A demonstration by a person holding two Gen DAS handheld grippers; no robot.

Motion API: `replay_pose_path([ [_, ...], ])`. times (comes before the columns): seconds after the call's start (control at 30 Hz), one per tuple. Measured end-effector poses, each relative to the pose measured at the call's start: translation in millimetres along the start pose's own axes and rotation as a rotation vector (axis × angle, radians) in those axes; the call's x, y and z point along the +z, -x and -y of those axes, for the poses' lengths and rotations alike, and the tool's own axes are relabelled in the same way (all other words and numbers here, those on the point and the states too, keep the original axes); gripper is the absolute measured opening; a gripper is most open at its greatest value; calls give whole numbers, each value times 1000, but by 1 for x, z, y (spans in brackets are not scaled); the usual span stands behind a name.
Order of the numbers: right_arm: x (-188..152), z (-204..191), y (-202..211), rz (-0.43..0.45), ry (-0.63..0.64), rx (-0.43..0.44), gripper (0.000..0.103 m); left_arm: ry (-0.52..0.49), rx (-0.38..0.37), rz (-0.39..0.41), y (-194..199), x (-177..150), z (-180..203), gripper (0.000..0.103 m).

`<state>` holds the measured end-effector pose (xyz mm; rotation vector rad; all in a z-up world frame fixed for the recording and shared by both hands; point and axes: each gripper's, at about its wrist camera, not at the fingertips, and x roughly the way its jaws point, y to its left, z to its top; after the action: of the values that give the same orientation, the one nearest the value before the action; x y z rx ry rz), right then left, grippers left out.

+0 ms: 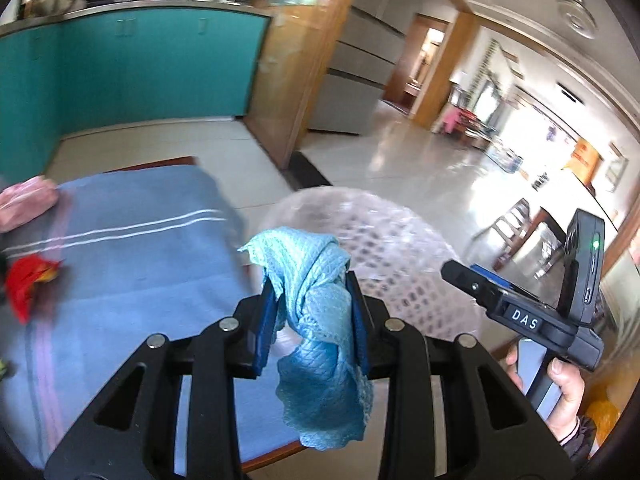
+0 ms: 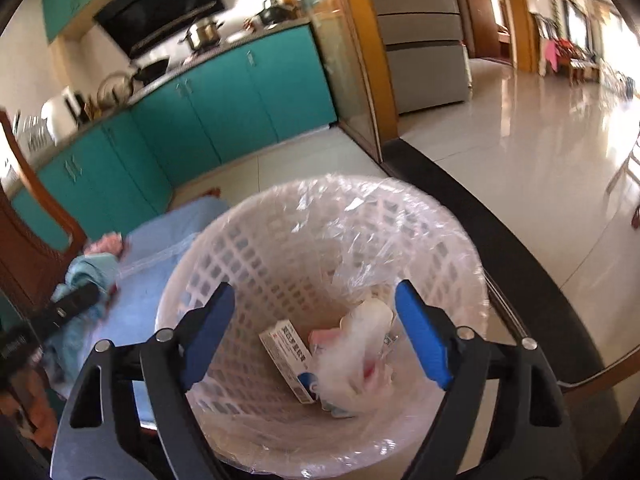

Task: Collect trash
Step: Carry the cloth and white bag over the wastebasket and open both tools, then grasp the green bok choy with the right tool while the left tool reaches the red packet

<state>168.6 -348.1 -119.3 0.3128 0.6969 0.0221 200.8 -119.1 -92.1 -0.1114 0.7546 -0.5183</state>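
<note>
Left claw (image 1: pixel 314 320) clamped on a light blue cloth (image 1: pixel 320 344), right claw (image 2: pixel 316 344) spread wide (nothing between) above the lined basket (image 2: pixel 280 240) holding a small box (image 2: pixel 286 360).

surface: table (image 1: pixel 276 454) | cover: blue cloth (image 1: pixel 140 272) | left of gripper: red scrap (image 1: pixel 28 280), pink item (image 1: pixel 26 202)

From my left wrist camera, white letters "DAS" read clearly on the right gripper (image 1: pixel 448 270) (its black body). The small carton (image 2: pixel 286 360) in the bin carries print I cannot read.
</note>
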Motion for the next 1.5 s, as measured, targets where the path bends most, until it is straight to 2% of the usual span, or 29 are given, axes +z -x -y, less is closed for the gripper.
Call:
replay_pose_path([
  [0.1, 4, 11, 9, 37, -32, -37, 81, -21, -81, -28, -20, 2, 15, 35],
  [0.17, 6, 17, 15, 59, -48, -57, 81, -16, -122, -26, -28, -1, 21, 44],
  [0.23, 8, 22, 18, 71, -61, -64, 81, -7, -143, -3, -34, -4, 21, 76],
  [0.3, 9, 25, 18, 70, -72, -67, 81, 6, -112, 24, -31, -9, 19, 84],
  [0.4, 7, 21, 14, 61, -65, -67, 82, 30, -56, 23, -20, -14, 2, 86],
  [0.53, 7, -2, 5, 43, -29, -20, 82, 66, 127, 43, 10, -37, -41, 86],
  [0.63, 9, -40, -4, 27, 44, 55, 81, 101, 244, 28, 37, -61, -76, 86],
  [0.77, -1, -132, -24, -46, 227, 253, 81, 160, 386, 1, 78, -93, -118, 86],
  [0.83, -14, -186, -36, -104, 342, 329, 81, 181, 439, -4, 100, -105, -131, 86],
  [0.93, -48, -288, -63, -207, 561, 513, 80, 221, 503, -4, 134, -124, -150, 86],
  [1.07, -93, -385, -96, -355, 752, 672, 75, 277, 560, 7, 169, -143, -165, 86],
  [1.17, -121, -423, -108, -365, 876, 655, 75, 325, 570, 23, 184, -151, -176, 87],
  [1.3, -142, -441, -125, -406, 942, 643, 74, 368, 557, 28, 191, -156, -186, 87],
  [1.33, -146, -443, -129, -414, 952, 636, 72, 368, 554, 30, 192, -157, -186, 87],
  [1.4, -154, -445, -135, -439, 973, 633, 45, 362, 546, 32, 191, -157, -187, 87],
  [1.43, -155, -444, -137, -435, 973, 630, 40, 359, 543, 33, 191, -157, -188, 87],
  [1.47, -151, -439, -138, -424, 957, 643, 28, 357, 539, 33, 190, -157, -188, 87],
  [1.5, -148, -435, -141, -432, 935, 653, 21, 355, 535, 32, 190, -158, -189, 87],
])
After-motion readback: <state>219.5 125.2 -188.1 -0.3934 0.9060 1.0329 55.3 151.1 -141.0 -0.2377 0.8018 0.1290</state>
